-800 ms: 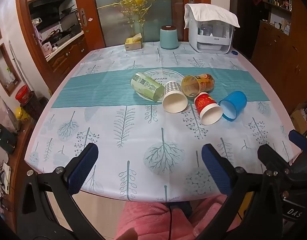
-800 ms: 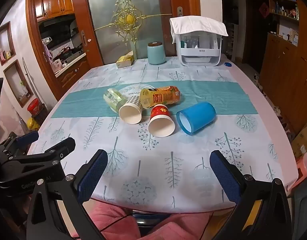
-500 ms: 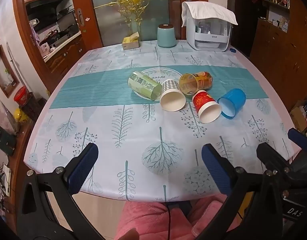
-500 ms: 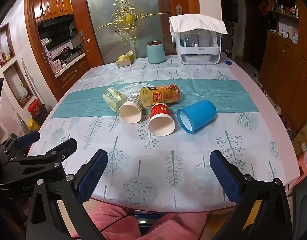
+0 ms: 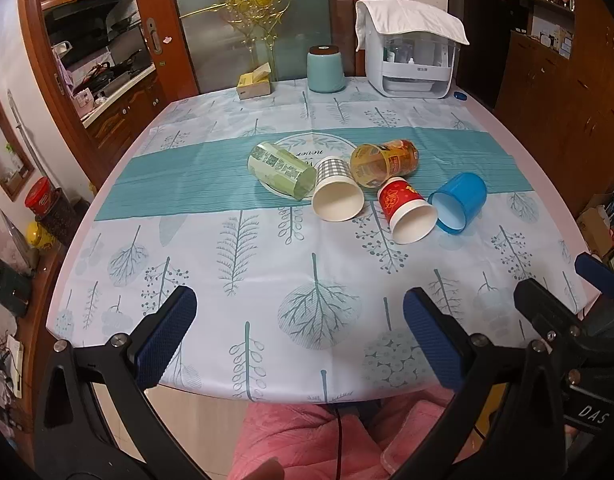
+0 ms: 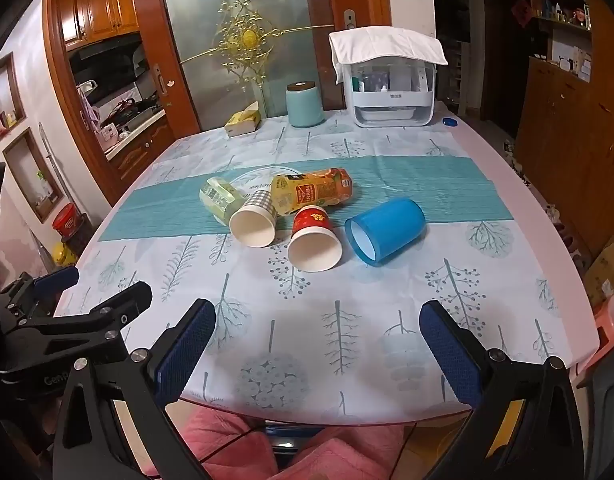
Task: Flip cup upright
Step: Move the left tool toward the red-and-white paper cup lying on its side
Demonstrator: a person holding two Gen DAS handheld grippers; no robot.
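Note:
Several cups lie on their sides mid-table: a green cup (image 5: 281, 170), a checked paper cup (image 5: 336, 194), an orange clear cup (image 5: 383, 161), a red paper cup (image 5: 408, 210) and a blue plastic cup (image 5: 459, 202). They also show in the right wrist view: green cup (image 6: 219, 199), checked cup (image 6: 255, 219), orange cup (image 6: 313, 192), red cup (image 6: 314, 238), blue cup (image 6: 383, 231). My left gripper (image 5: 299, 338) is open and empty near the table's front edge. My right gripper (image 6: 317, 354) is open and empty, beside it.
The table has a tree-print cloth (image 5: 235, 248) with a teal band. At the far edge stand a tissue box (image 5: 254, 85), a teal canister (image 5: 325, 69) and a white appliance under a towel (image 5: 411, 62). Wooden cabinets (image 5: 563, 92) are at right.
Both grippers have risen and tilted slightly, so the table and cups sit a little lower and closer in view. The cups have not moved. Both grippers stay open.

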